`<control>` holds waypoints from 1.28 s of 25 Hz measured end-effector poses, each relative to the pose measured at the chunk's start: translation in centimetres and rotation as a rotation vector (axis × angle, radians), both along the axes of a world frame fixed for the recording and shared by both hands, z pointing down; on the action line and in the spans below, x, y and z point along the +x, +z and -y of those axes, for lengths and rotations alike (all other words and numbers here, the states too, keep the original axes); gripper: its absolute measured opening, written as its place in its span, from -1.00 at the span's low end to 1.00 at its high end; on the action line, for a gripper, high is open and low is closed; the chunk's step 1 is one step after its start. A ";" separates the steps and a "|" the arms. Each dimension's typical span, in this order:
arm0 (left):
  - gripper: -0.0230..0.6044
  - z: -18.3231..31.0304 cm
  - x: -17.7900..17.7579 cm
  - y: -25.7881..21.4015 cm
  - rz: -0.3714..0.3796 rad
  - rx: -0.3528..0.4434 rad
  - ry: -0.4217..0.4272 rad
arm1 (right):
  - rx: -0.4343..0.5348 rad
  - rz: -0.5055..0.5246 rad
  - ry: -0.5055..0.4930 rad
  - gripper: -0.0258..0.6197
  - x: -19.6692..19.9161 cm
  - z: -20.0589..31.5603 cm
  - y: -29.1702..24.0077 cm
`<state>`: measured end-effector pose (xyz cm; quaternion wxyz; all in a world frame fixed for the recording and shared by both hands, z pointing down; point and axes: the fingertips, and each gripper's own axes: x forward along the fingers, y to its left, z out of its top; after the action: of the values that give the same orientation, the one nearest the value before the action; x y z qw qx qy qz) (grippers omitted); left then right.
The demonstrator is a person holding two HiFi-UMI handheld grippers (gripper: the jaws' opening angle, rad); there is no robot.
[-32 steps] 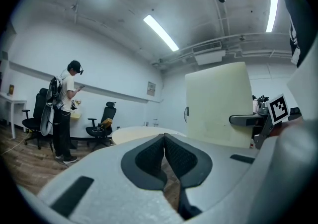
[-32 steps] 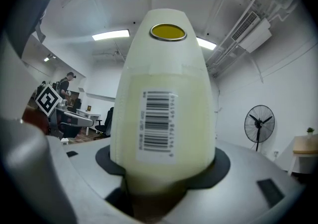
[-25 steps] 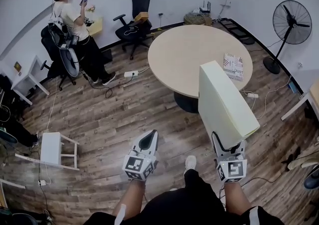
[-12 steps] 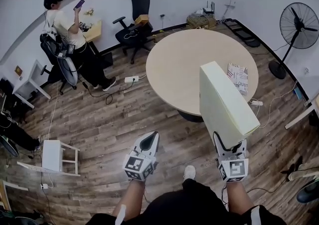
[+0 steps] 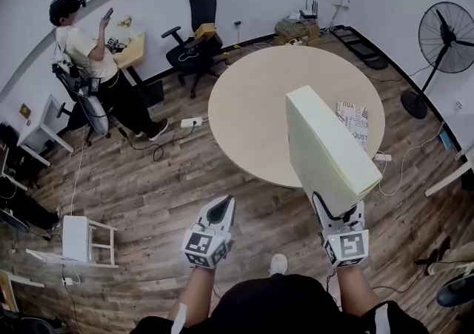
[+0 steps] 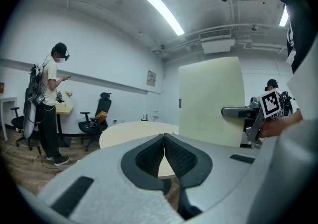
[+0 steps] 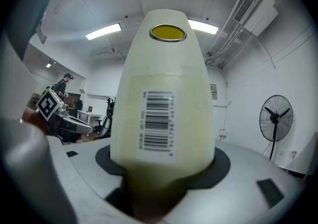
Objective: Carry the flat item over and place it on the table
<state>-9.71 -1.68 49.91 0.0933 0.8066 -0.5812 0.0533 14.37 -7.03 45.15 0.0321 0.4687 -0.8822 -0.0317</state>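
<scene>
The flat item is a pale cream slab-shaped box with a barcode label. It stands on edge, tilted away from me, and its lower end is clamped in my right gripper. The box's far end reaches over the near rim of the round beige table. My left gripper hangs to the left over the wood floor, shut and empty; its pads meet in the left gripper view. The box and the table show there too.
A printed book lies on the table's right side. A person stands at the far left beside a small desk. A black office chair, a standing fan, a white stool and floor cables surround the table.
I have come closer to the table. The box, still in the right gripper, now overlaps more of the tabletop. The left gripper keeps its place.
</scene>
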 end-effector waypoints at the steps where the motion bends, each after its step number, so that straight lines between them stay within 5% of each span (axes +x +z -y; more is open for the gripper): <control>1: -0.91 0.6 0.1 0.1 -0.001 0.001 -0.002 | 0.003 0.001 -0.004 -0.01 0.1 0.6 0.0; 16: -0.91 8.4 -2.3 0.2 0.008 0.019 0.007 | 0.002 0.031 0.003 -0.01 -3.0 9.0 0.5; 32: -0.91 24.6 -12.0 -1.0 0.036 0.032 0.127 | -0.025 0.022 0.139 -0.01 -11.4 22.2 0.2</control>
<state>-21.71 -26.24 48.95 0.0662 0.8423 -0.5311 0.0642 2.95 -29.24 45.35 0.0303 0.5286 -0.8482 -0.0131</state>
